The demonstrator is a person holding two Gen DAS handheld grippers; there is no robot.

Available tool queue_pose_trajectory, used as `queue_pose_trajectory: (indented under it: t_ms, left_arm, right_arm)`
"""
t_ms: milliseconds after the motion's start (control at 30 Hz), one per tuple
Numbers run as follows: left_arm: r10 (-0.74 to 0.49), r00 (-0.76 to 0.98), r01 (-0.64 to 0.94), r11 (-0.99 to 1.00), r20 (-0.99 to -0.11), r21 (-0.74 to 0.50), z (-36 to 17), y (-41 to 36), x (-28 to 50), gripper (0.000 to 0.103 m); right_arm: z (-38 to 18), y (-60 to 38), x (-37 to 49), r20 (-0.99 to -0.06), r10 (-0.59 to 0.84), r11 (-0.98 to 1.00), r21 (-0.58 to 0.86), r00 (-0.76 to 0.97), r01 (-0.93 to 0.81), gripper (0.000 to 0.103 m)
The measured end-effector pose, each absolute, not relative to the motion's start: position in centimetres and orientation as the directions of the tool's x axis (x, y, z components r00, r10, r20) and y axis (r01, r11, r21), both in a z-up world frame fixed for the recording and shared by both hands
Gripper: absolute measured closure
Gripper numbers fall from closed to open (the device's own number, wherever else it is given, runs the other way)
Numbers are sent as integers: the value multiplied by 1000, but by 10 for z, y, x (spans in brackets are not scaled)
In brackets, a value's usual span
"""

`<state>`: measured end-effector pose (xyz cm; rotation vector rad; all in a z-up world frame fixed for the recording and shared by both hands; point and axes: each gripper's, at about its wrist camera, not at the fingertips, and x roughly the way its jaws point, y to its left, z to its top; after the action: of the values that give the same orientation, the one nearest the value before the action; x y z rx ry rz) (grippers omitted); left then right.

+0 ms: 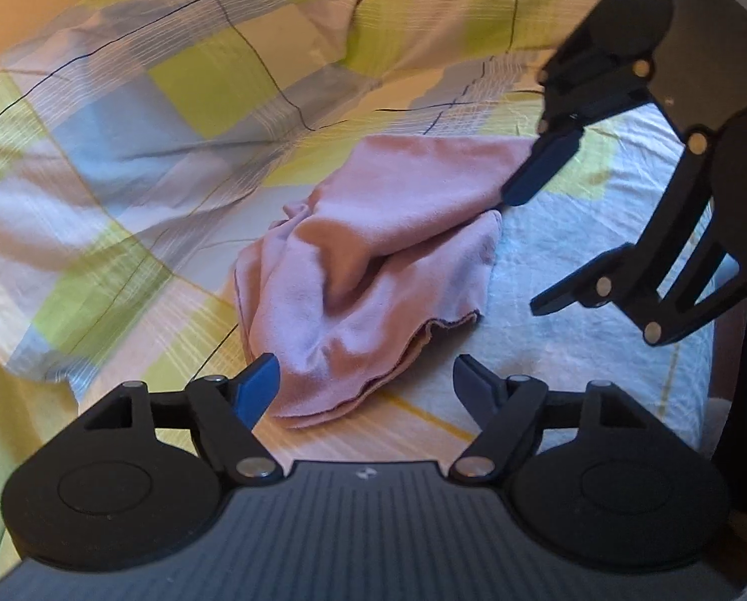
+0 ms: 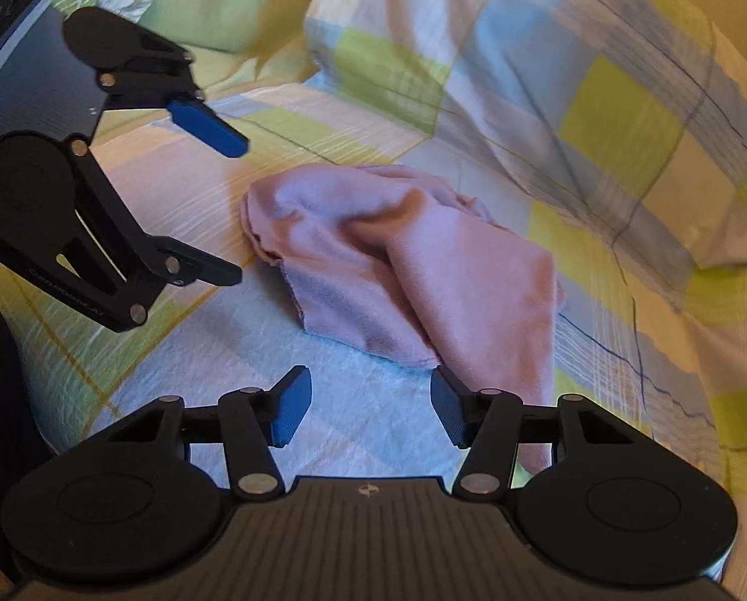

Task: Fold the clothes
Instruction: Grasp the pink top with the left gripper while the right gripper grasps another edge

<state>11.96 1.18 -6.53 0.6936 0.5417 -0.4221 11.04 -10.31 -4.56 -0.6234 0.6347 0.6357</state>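
A pink cloth [image 1: 373, 270] lies crumpled and partly folded on the checked bed sheet [image 1: 588, 350]; it also shows in the right wrist view [image 2: 423, 270]. My left gripper [image 1: 365, 390] is open and empty, its fingers just short of the cloth's near hem. It shows in the right wrist view [image 2: 228, 205] at the left, open. My right gripper [image 2: 370, 410] is open and empty, just short of the cloth's near edge. In the left wrist view the right gripper [image 1: 528, 250] hangs open at the cloth's right side, its blue pad [image 1: 543, 170] close to the cloth's far corner.
A rumpled checked duvet [image 1: 163, 115] in green, blue and white is heaped behind and left of the cloth; it rises at the right in the right wrist view [image 2: 598, 100]. A pillow [image 2: 213, 5] lies at the back.
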Motion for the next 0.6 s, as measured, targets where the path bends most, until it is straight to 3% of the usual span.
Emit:
queue_pose_trajectory:
  t_ms: [133,167,267,300,333,400,600]
  left_arm:
    - [-203,783,551,666,-588,504,-76,10,131,30]
    - [-207,784,552,666,-586,503,-77,10,134,37]
    - [-198,790,539,675,-579,504,-76,11,143,76]
    - [-194,793,532,680,-577,504,-75,12,146,81]
    - [-190,796,526,686,-574,502,-73,13,148,83]
    - [-197,803,518,698,-562,495,-67,15,148,88]
    - [-241,832,497,723,-500,480,-34,16,119,88]
  right_arm:
    - [-61,-80,118,-683,364,554,-387,633,-737,41]
    - [-64,-75,120,-680,367,534,-404,635,-742,41]
    - [-72,-64,125,-653,379,496,-456,656,-739,44]
    - [-73,-63,128,-644,377,496,-466,665,-733,54]
    - [-73,-62,131,-638,374,497,-475,673,-726,70]
    - [-69,-66,139,-627,370,521,-471,685,-712,90]
    - [-30,-91,133,-562,414,607,-415,716,-677,95]
